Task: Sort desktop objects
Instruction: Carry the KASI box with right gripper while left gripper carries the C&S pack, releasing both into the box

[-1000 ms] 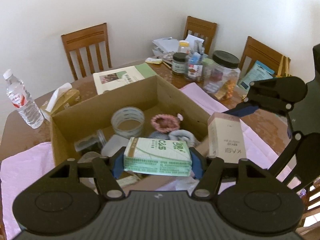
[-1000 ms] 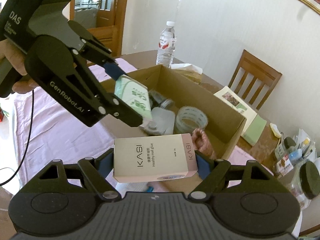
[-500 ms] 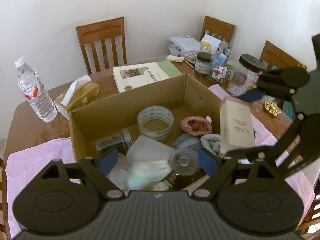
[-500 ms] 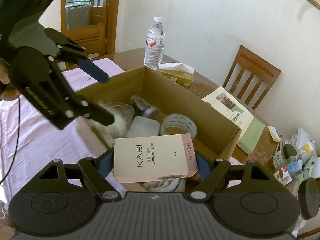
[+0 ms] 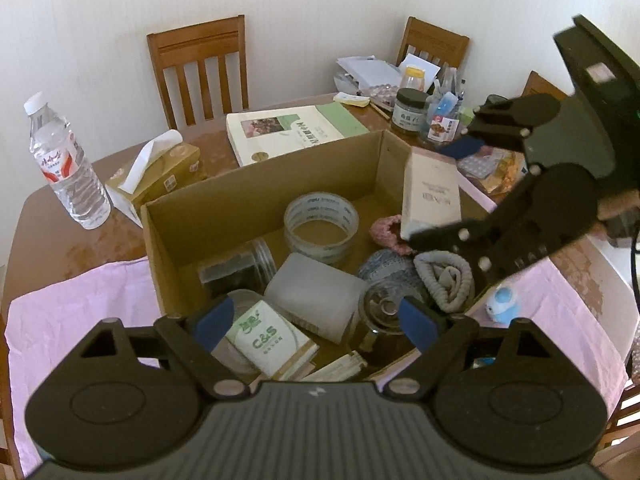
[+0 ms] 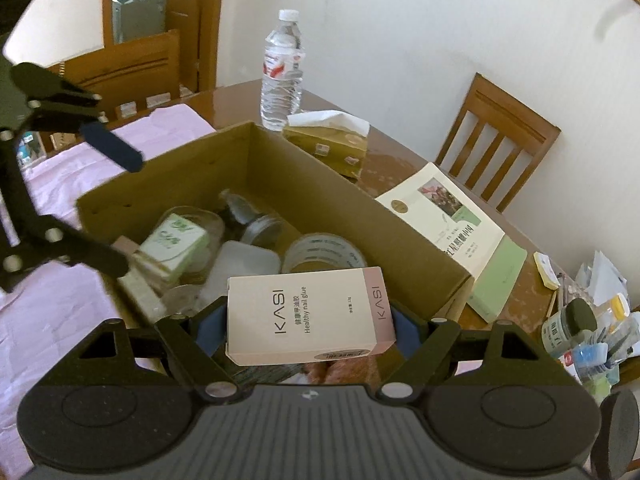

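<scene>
Left gripper: jaws standing wide with nothing between the blue pads, hovering over the near end of the cardboard box. Right gripper: clamping the pink-and-white KASI carton by its short ends, holding it above the box's right side (in the left wrist view the same carton is showing over the far right corner of the box).

Box contents, lying loose: C&S tissue pack at the near left, tilting against a clear container; frosted plastic case in the middle; roll of clear tape farther back; small jar on its side at the left; glass lid near the right pad; pink scrunchie and rolled grey cloth at the right.

Table items outside the box: water bottle far left, tissue box beside it, book just beyond the far wall of the box, pink cloth spreading under the box.
</scene>
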Available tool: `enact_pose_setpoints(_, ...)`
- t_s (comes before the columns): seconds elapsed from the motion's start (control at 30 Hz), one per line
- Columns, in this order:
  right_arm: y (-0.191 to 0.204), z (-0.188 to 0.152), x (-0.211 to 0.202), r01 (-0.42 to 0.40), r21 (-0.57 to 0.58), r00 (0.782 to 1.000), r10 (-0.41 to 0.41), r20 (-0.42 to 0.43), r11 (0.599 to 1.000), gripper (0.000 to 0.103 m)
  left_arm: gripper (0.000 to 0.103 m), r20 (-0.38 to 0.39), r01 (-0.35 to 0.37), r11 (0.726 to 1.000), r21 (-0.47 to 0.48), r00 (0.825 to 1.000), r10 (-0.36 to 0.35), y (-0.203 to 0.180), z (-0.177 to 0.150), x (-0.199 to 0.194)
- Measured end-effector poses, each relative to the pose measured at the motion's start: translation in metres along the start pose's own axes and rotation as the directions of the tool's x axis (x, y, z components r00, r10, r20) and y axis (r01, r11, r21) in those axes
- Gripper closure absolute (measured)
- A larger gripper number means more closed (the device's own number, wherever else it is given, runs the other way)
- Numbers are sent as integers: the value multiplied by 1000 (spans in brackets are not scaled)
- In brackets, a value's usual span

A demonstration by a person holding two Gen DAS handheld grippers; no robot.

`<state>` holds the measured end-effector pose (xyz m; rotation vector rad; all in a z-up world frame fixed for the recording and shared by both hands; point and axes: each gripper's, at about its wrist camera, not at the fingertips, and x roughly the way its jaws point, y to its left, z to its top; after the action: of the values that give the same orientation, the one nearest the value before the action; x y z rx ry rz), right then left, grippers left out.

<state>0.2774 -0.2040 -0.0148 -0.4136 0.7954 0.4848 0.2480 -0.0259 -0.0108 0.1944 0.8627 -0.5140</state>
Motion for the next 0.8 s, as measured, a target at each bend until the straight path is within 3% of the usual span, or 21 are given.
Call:
enact_pose_setpoints(0.3,-17,10,23,34,22,999,-34,-24,999,17,13,-12,17,1000,-3,1000,-17,10,-1,6)
enact_pose_setpoints(0.47,-22,8,29,77,44,997,-76,-28,996,0,13,-22,33,999,7,999,-33,9,1,11)
enact_pose_setpoints(0.8,-17,6,12,58,67,998,-57,-15,996,0,13,-27,56,998,13,998,-56,0,-1,7)
